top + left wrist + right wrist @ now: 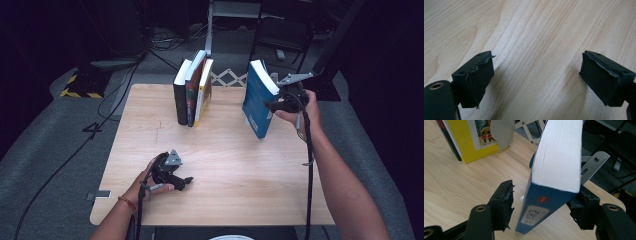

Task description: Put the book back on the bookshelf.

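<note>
A thick blue book (257,97) stands tilted on the wooden table (225,165) at the back right, page edges facing up. My right gripper (274,105) is at its right side. In the right gripper view the blue book (559,157) sits between the jaws of my right gripper (544,192). The left pad (504,202) stands clear of the cover with a gap; the right pad (582,206) is against the book's other side. My left gripper (186,182) rests low at the table's front left. Its jaws are wide apart over bare wood, so the left gripper (536,67) is open with nothing in it.
Three books (192,92) stand upright together at the back middle, the yellow one (471,140) nearest the blue book. A metal bookend (594,163) is behind the blue book. Cables and dark equipment lie on the floor beyond the table's far edge.
</note>
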{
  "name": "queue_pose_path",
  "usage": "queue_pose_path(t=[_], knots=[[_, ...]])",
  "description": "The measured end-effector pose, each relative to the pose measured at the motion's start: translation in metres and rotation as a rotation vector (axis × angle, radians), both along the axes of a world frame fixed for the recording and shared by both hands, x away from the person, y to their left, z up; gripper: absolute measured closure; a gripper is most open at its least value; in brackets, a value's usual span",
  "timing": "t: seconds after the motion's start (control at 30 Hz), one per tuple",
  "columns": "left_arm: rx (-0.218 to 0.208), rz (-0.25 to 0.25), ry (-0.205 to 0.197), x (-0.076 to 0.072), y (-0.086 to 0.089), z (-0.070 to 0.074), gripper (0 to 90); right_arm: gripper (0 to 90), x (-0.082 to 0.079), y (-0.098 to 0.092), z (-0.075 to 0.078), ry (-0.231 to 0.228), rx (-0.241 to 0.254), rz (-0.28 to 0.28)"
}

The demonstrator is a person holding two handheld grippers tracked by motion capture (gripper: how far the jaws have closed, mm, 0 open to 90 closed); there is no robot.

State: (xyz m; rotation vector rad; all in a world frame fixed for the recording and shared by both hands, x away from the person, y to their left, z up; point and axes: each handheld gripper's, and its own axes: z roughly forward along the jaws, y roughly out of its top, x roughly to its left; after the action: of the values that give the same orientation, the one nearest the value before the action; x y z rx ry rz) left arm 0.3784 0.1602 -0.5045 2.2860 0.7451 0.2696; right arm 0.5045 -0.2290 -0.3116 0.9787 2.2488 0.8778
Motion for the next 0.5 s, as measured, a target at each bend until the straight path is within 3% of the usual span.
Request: queue_pose_path(t=[0.3,0.5], knots=[[0.000,-0.001,0.000,0.000,0.000,0.000,12.1,39.8,-0.009,-0.008,0.000,-0.004,0.001,0.007],[0.000,0.000,0.000,0.000,0.000,0.000,12.1,38.9,-0.015,-0.012,-0.003,-0.006,-0.026,0.016]])
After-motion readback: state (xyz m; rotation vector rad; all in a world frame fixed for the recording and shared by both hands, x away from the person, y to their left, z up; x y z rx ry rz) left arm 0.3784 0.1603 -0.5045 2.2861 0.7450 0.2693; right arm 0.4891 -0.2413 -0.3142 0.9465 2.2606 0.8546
